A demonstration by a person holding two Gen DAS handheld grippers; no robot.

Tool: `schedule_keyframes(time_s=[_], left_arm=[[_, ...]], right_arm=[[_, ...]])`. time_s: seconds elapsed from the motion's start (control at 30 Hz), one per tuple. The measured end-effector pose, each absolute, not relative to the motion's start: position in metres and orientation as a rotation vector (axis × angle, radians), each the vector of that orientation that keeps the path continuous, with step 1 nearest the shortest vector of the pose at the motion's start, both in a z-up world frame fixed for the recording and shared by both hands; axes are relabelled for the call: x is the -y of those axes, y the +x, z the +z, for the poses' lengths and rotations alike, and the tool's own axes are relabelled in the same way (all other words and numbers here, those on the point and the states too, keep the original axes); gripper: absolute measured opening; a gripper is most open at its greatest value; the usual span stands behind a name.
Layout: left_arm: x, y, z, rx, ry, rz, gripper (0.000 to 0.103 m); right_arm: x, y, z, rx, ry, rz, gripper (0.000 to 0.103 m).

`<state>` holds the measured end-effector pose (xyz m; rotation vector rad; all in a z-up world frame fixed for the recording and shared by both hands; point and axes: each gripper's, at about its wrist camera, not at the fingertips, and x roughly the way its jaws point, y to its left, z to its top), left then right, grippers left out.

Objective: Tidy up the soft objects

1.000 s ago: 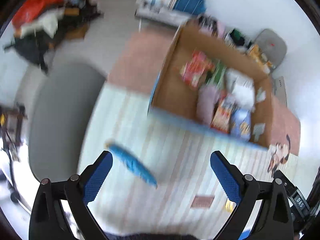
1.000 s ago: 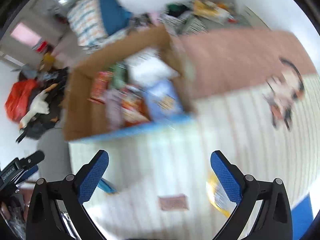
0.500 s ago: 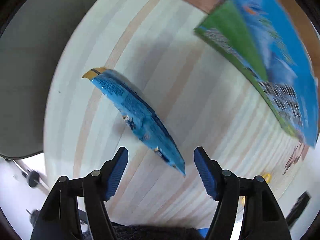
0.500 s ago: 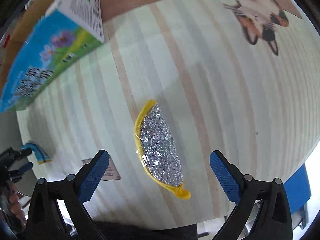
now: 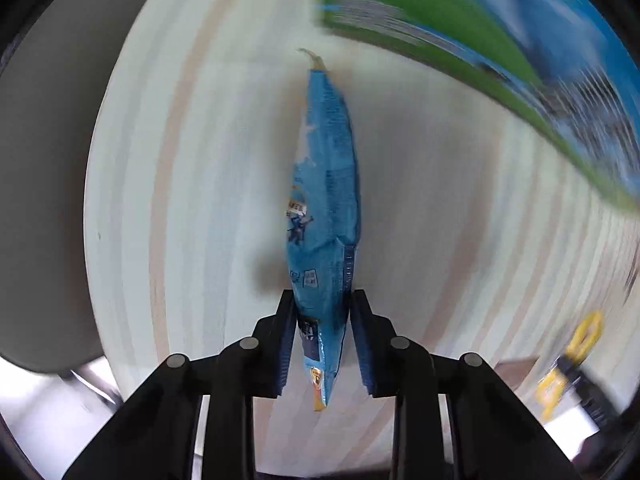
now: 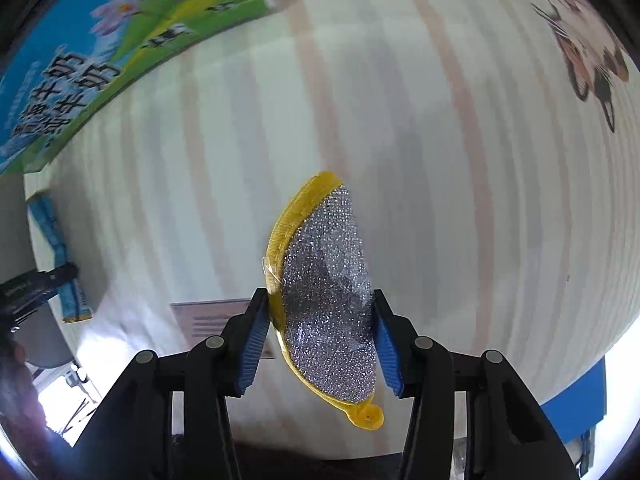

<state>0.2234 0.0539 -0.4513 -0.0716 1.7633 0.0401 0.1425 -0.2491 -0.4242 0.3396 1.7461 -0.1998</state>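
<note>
Blue snack packet (image 5: 324,216): a long, slim foil pouch with a yellow-tipped end, lying on the pale striped tabletop (image 5: 192,184) and running from near to far. Its near end sat between the blue pads of the left gripper (image 5: 322,340), which was clamped tight on it; the far end pointed toward a printed carton.

Scouring pad (image 6: 328,312): a silver, glittery mesh oval set in a yellow rim with a small yellow hanging tab at its near end, in a clear wrapper. It lay on the same striped tabletop, right of the packet. The right gripper (image 6: 318,344) had a pad on each side of it, the jaws closing; both pads looked to be touching its edges, the left one against the yellow rim.

Printed carton (image 6: 96,52): a blue and green box side with flowers and lettering, at the far left of the right wrist view, blurred at the far right of the left wrist view.

Cat picture (image 6: 588,56): a cartoon print on the tabletop cover, far right.

Small card (image 6: 216,316): a brownish rectangle with lines of print, flat on the tabletop just left of the scouring pad.

Grey rounded surface (image 5: 44,184): beyond the tabletop's left edge; what it was could not be told.
</note>
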Motion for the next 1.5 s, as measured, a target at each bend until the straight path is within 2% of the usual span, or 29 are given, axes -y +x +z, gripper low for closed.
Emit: schedule_keyframes(time_s=[0.2, 0.37, 0.47, 0.6, 0.73, 0.8, 0.9, 1.03, 1.23, 1.37, 1.4, 1.47, 1.5], left_arm=[[-0.025, 0.209, -0.455, -1.744, 0.059, 0.001, 0.025], [-0.014, 0.219, -0.456, -1.736, 0.053, -0.016, 0.024], [-0.021, 0.219, -0.452, -1.724, 0.066, -0.033, 0.021], [-0.006, 0.220, -0.440, -1.710, 0.062, -0.051, 0.021], [-0.004, 0.223, -0.434, -1.736, 0.027, -0.070, 0.024], [-0.007, 0.223, -0.427, -1.738, -0.058, -0.092, 0.029], [-0.020, 0.220, -0.412, -1.701, -0.128, -0.074, 0.044], [-0.045, 0.210, -0.398, -1.655, -0.164, 0.037, 0.064], [-0.086, 0.184, -0.398, -1.602, 0.002, 0.345, 0.065], [-0.102, 0.170, -0.405, -1.614, 0.052, 0.443, 0.065], [-0.104, 0.168, -0.406, -1.614, 0.061, 0.454, 0.065], [-0.105, 0.164, -0.408, -1.618, 0.086, 0.471, 0.065], [-0.105, 0.163, -0.408, -1.620, 0.085, 0.468, 0.065]], right_arm=[[0.229, 0.153, -0.426, -1.747, 0.331, -0.144, 0.055], [0.220, 0.158, -0.444, -1.813, 0.335, -0.128, 0.056], [0.210, 0.152, -0.444, -1.796, 0.296, -0.130, 0.052], [0.198, 0.152, -0.433, -1.772, 0.285, -0.111, 0.051], [0.189, 0.162, -0.433, -1.780, 0.250, -0.102, 0.054], [0.185, 0.164, -0.430, -1.785, 0.240, -0.099, 0.059], [0.168, 0.172, -0.407, -1.717, 0.158, -0.077, 0.080], [0.120, 0.185, -0.383, -1.653, 0.186, 0.065, 0.080], [0.040, 0.217, -0.417, -1.704, 0.220, 0.216, 0.080], [-0.019, 0.234, -0.453, -1.749, 0.082, 0.241, 0.079], [-0.028, 0.235, -0.457, -1.748, 0.049, 0.247, 0.078], [-0.046, 0.235, -0.457, -1.716, -0.066, 0.231, 0.058], [-0.055, 0.233, -0.454, -1.695, -0.134, 0.223, 0.032]])
